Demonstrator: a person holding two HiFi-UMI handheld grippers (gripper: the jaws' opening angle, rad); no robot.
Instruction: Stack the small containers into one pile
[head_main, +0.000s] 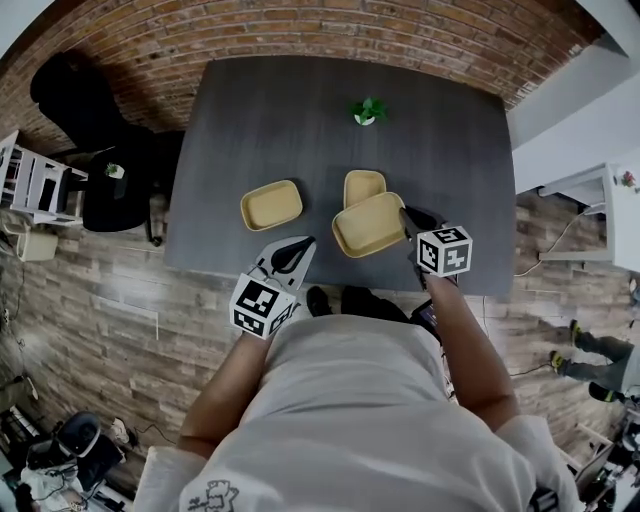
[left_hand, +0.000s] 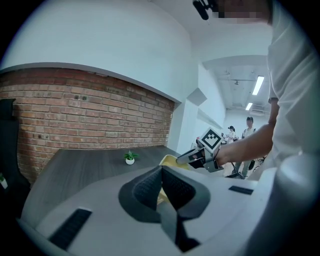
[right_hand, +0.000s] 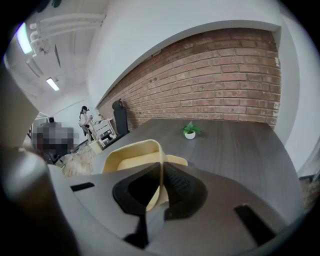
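Note:
Three yellow containers are on or over the dark table (head_main: 300, 110). One container (head_main: 271, 205) lies at the left. A smaller one (head_main: 363, 186) lies near the middle. My right gripper (head_main: 408, 218) is shut on the right rim of the larger container (head_main: 369, 224), tilted just in front of the small one. In the right gripper view that container's wall (right_hand: 132, 159) stands between the pads (right_hand: 175, 186), with the small container (right_hand: 177, 161) behind. My left gripper (head_main: 298, 246) hovers at the table's front edge, jaws together, holding nothing. It sees the right gripper (left_hand: 186, 159) and held container (left_hand: 169, 160).
A small potted plant (head_main: 367, 112) stands at the table's far side. A black chair (head_main: 100, 130) and a white cart (head_main: 35, 185) are left of the table by the brick wall. People stand in the background (left_hand: 248, 131).

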